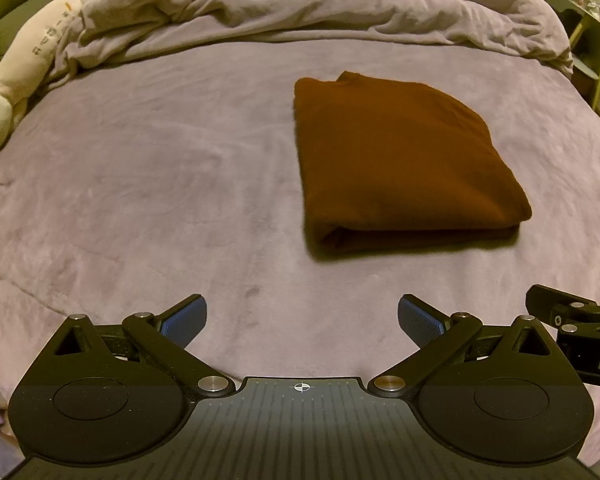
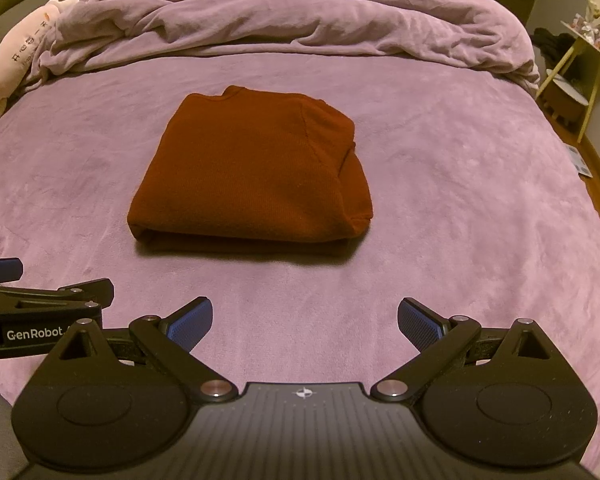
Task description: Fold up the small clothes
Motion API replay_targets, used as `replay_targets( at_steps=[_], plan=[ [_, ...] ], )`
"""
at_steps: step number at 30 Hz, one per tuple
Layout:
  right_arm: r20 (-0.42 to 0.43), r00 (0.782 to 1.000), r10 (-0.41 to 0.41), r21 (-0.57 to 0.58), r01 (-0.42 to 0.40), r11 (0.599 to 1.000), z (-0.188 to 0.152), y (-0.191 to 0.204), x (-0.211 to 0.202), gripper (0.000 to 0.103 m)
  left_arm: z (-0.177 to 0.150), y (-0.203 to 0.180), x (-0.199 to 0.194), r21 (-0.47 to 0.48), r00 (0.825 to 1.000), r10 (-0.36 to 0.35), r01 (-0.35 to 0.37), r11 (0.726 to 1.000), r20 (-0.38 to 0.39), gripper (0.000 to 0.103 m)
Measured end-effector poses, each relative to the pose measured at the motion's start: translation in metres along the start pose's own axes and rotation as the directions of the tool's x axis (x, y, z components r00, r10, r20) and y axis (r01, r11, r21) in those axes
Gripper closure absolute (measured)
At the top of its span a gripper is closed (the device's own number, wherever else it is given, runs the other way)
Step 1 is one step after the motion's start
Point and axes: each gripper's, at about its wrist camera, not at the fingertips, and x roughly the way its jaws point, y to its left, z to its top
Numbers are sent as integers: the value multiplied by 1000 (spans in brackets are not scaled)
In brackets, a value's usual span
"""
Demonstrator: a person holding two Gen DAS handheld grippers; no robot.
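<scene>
The rust-brown knitted sweater (image 2: 248, 176) lies folded into a compact rectangle on the flat lilac plush blanket (image 2: 440, 184), its collar on the far edge and its thick doubled fold facing the grippers. On the sweater's right side a tucked sleeve edge bulges a little, so the stack looks neat but not quite square. Beyond the sweater a crumpled lilac duvet (image 2: 260, 12) is heaped, and far off to its left a cream plush toy with printed lettering (image 1: 32, 56) rests against the duvet. Short of the sweater, above bare blanket, the left gripper (image 1: 302, 318) and the right gripper (image 2: 305, 320) hover side by side, each with its blue-padded fingers spread wide and grasping nothing; neither touches the fabric. Judging by this, the folding is essentially done and what remains is tidying. To do that well, the right gripper would best press or tuck the bulging sleeve edge inward while the left steadies the opposite side, working low and gently so the layers do not slide apart on the soft blanket.
</scene>
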Motion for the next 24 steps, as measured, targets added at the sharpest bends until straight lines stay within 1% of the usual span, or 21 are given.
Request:
replay_targets(
  at_steps=[24],
  plan=[
    [-2, 1000, 2, 9, -2, 1000, -3, -2, 1, 4, 0, 0, 0, 0, 1000, -2, 2, 1000, 1, 0]
  ],
)
